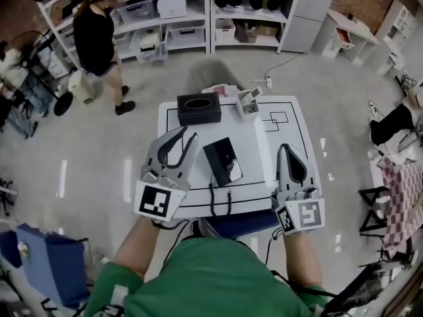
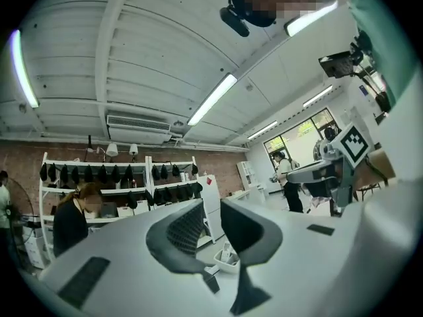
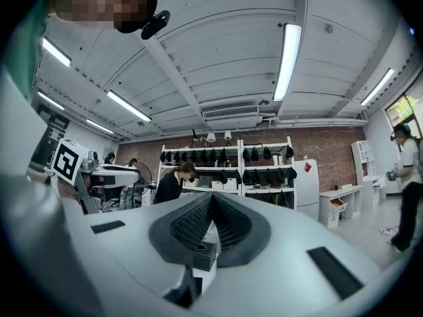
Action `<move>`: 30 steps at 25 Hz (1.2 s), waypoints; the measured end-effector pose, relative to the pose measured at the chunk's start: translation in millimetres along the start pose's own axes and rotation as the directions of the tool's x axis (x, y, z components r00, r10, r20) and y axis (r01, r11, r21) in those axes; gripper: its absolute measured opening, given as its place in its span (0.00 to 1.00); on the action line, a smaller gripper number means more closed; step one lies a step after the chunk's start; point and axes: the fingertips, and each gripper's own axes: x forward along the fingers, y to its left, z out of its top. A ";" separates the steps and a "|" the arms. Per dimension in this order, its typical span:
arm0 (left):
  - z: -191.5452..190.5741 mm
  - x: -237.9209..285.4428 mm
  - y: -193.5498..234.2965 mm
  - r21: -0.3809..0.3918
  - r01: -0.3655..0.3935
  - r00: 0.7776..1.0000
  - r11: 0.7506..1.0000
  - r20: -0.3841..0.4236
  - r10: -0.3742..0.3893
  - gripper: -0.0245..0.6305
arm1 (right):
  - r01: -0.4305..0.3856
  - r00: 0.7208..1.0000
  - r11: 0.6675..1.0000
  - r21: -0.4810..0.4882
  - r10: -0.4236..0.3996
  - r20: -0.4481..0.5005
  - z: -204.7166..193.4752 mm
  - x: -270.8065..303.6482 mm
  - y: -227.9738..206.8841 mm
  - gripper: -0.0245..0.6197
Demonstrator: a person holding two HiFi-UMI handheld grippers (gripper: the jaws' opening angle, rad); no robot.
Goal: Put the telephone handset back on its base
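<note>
A black telephone [image 1: 222,160] lies in the middle of the white table [image 1: 277,170]; its cord [image 1: 213,197] runs toward the near edge. I cannot tell the handset from the base at this size. My left gripper [image 1: 188,136] hovers just left of the phone, its jaws apart and empty. In the left gripper view the left gripper [image 2: 211,226] points level across the room. My right gripper [image 1: 291,150] hangs over the table's right part, jaws together with nothing between them. Seen in its own view, the right gripper [image 3: 211,207] is also raised toward the shelves. The phone is hidden in both gripper views.
A black tissue box [image 1: 199,108] [image 3: 204,253] stands at the table's far side, with a small white tray [image 1: 248,102] [image 2: 227,259] to its right. A person in black [image 1: 96,35] stands by the shelves [image 1: 192,18]. A blue chair seat [image 1: 231,223] sits at the table's near edge.
</note>
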 end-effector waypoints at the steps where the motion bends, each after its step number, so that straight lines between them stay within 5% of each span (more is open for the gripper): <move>1: -3.2 -0.5 0.3 0.004 -0.006 1.000 1.000 -0.004 0.006 0.18 | 0.000 1.000 1.000 -0.007 0.000 -0.002 -1.8 -0.4 0.7 0.07; 7: -14.7 0.1 2.3 0.011 -0.018 1.000 1.000 -0.021 0.018 0.17 | -0.017 1.000 1.000 -0.019 0.016 -0.016 -3.6 0.1 4.2 0.07; 12: -13.1 -1.9 -1.2 0.009 -0.010 1.000 1.000 -0.014 0.010 0.07 | -0.024 1.000 0.999 -0.030 0.023 -0.012 -3.2 1.4 7.2 0.07; 16: -13.7 -1.5 -6.4 0.068 0.004 1.000 0.998 -0.020 -0.003 0.07 | -0.031 0.999 0.999 -0.031 0.030 -0.012 -4.1 4.1 8.6 0.07; 30: -23.1 -1.4 -1.6 0.029 -0.025 0.999 0.999 -0.036 0.026 0.07 | -0.028 1.000 0.998 -0.049 0.028 -0.005 -4.1 4.4 5.5 0.07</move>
